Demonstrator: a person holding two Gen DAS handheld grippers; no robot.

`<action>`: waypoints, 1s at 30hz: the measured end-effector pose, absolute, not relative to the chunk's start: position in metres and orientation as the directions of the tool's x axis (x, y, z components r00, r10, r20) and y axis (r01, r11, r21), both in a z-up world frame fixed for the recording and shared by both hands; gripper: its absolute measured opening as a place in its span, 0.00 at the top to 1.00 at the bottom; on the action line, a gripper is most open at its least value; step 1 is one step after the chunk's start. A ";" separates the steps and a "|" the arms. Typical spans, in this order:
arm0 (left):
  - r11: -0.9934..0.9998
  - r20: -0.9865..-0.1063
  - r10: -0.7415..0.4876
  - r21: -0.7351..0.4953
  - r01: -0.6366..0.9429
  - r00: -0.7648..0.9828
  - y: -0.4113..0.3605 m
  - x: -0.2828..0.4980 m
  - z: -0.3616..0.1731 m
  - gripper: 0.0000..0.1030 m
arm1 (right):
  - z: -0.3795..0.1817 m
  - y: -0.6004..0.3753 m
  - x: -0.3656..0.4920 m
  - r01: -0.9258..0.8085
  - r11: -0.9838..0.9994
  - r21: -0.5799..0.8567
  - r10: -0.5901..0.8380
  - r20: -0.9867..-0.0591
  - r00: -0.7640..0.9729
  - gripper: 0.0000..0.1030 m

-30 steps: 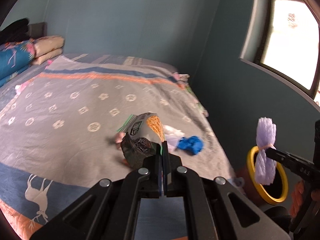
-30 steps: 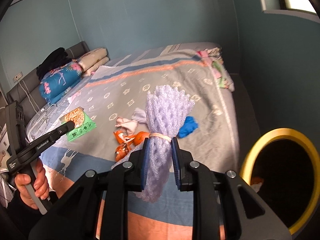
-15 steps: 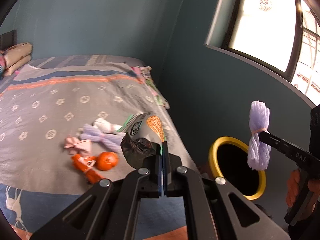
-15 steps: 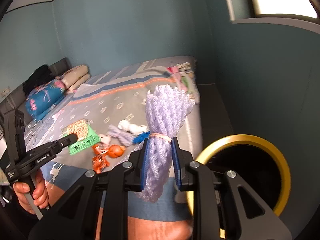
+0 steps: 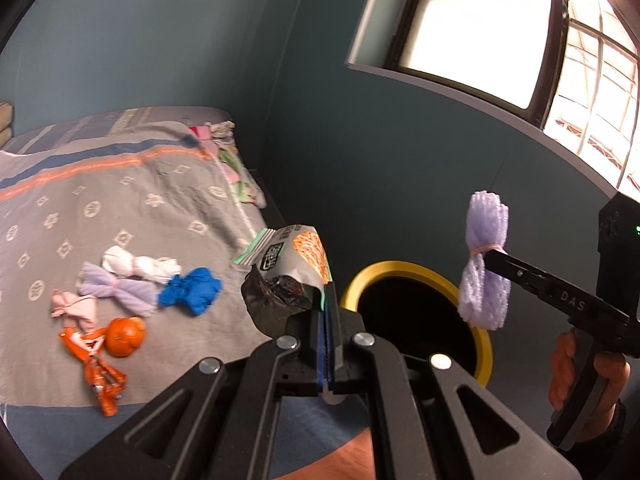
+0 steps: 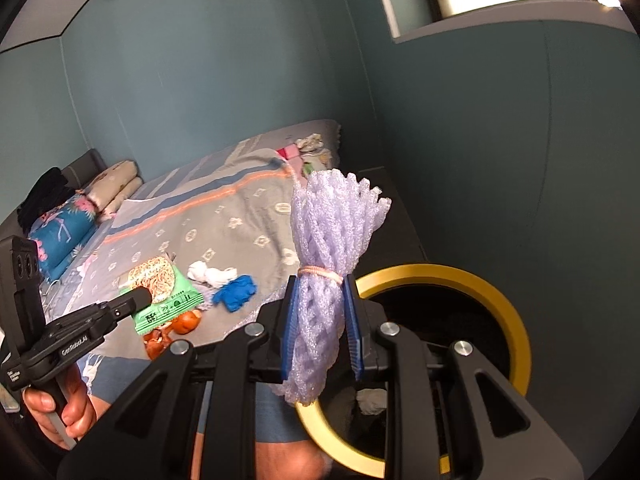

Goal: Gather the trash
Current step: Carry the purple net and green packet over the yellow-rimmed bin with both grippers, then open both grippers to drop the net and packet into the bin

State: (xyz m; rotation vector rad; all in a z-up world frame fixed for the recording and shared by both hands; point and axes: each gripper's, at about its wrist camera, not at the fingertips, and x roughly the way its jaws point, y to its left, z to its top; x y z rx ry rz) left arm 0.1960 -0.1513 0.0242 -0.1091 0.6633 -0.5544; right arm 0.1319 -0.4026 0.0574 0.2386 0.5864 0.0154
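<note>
My left gripper (image 5: pixel 327 300) is shut on a crumpled snack wrapper (image 5: pixel 288 276), green, silver and orange, held in the air between the bed's edge and the bin. In the right wrist view the same wrapper (image 6: pixel 164 292) hangs at the left gripper (image 6: pixel 140 294). My right gripper (image 6: pixel 320 284) is shut on a lilac foam net bundle (image 6: pixel 328 248) tied with a rubber band, just above the yellow-rimmed black bin (image 6: pixel 492 288). The left wrist view shows that bundle (image 5: pixel 486 272) beside the bin (image 5: pixel 400 270).
On the grey bedspread (image 5: pixel 120 200) lie a blue glove (image 5: pixel 192 292), a white wad (image 5: pixel 136 266), a lilac net (image 5: pixel 116 290), a pink scrap (image 5: pixel 74 306), orange peel (image 5: pixel 120 334) and an orange wrapper (image 5: pixel 100 376). Pillows (image 6: pixel 68 220) lie at the bed's head. The bin holds pale trash (image 6: pixel 370 400).
Both grippers have swung right from over the bed toward the bin, each keeping its load. The bin now looms larger, under the foam net bundle.
</note>
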 end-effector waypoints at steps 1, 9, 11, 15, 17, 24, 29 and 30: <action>0.847 -0.557 -0.524 -0.267 0.459 0.644 -0.158 0.197 0.023 0.99 | 0.056 -0.406 0.132 0.060 0.971 0.231 0.079 -0.549 0.832 0.79; 0.810 -0.589 -0.568 -0.278 0.516 0.575 -0.207 0.205 0.003 1.00 | 0.037 -0.442 0.139 0.126 0.957 0.262 0.051 -0.577 0.815 0.79; 0.803 -0.596 -0.576 -0.283 0.525 0.559 -0.219 0.206 -0.003 1.00 | 0.033 -0.449 0.140 0.144 0.951 0.273 0.045 -0.582 0.812 0.79; 0.785 -0.608 -0.594 -0.294 0.545 0.527 -0.240 0.208 -0.014 1.00 | 0.021 -0.466 0.144 0.180 0.938 0.295 0.037 -0.602 0.797 0.79; 0.778 -0.613 -0.602 -0.303 0.551 0.512 -0.249 0.209 -0.019 0.99 | 0.016 -0.472 0.146 0.191 0.935 0.300 0.034 -0.611 0.791 0.79; 0.767 -0.629 -0.612 -0.325 0.554 0.479 -0.268 0.212 -0.035 0.99 | 0.002 -0.485 0.153 0.212 0.924 0.319 0.037 -0.626 0.779 0.79; 0.751 -0.626 -0.627 -0.327 0.574 0.464 -0.271 0.208 -0.037 0.87 | 0.000 -0.484 0.158 0.225 0.920 0.321 0.031 -0.632 0.774 0.78; 0.749 -0.621 -0.630 -0.329 0.575 0.466 -0.268 0.206 -0.036 0.81 | 0.000 -0.483 0.158 0.229 0.917 0.326 0.032 -0.633 0.773 0.74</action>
